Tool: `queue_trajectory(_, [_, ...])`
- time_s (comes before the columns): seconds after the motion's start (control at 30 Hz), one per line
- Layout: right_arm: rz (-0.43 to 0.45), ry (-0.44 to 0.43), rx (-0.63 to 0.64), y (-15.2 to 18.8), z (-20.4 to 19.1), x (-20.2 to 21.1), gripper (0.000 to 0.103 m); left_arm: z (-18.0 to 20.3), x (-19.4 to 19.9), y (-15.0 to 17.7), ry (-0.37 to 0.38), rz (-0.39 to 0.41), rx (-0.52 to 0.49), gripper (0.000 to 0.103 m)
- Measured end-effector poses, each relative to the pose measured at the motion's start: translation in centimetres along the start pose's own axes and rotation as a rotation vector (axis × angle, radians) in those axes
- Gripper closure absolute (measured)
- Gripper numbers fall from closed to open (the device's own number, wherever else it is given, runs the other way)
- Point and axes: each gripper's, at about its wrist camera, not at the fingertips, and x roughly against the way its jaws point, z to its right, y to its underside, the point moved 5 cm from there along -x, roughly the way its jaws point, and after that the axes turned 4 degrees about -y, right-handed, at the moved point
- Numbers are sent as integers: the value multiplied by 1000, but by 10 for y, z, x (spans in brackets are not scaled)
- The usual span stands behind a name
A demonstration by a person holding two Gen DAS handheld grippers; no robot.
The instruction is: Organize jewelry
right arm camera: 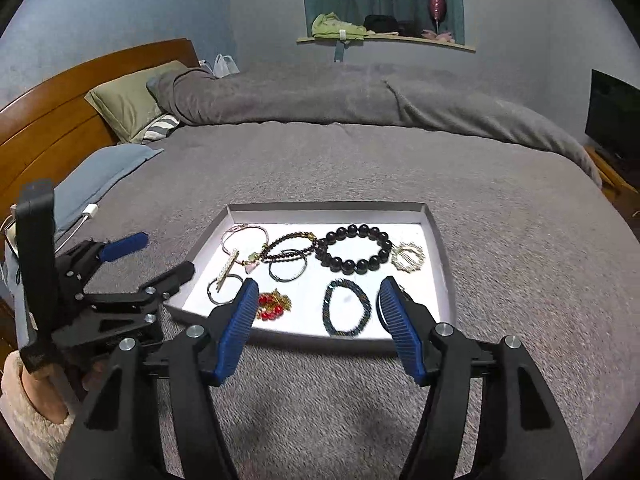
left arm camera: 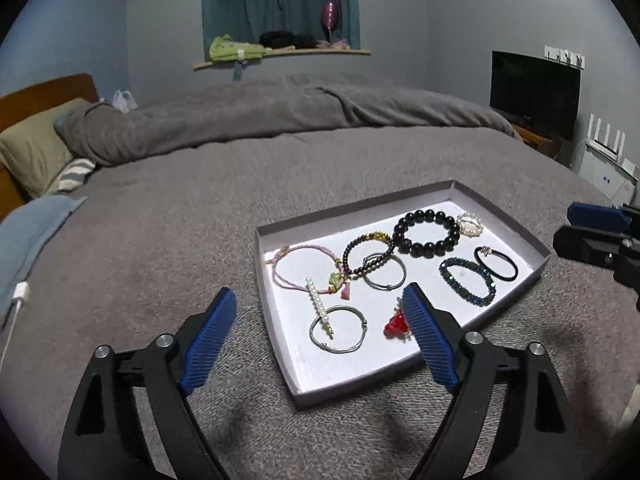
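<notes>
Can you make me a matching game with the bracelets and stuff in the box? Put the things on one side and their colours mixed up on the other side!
Things:
1. big round-bead bracelet
2. berry-shaped charm
3. cord bracelet with a tassel
4. long hair clip

Colours:
A. pink
B. white pearls
C. black
D. red

All four lie in the shallow box on the grey bed cover.

Pairs: 1-C, 2-D, 3-A, 4-B
</notes>
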Motion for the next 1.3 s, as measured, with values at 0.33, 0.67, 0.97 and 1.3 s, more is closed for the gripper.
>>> queue_trajectory(0.33, [57,23,-20,15,27,11,6,11,23,5,-96,31,28,6])
queue_trajectory(0.67, [95,64,-38,34,54,1,6,37,23,28,-84,-7,-6,5])
queue_trajectory(0.97, [79,92,-35,45,55,-9,5,43,21,27,-100,46,-28,5])
queue_trajectory(1.3, [114,106,-18,46,49,-3,5,47,21,30,-128,72,-76,5])
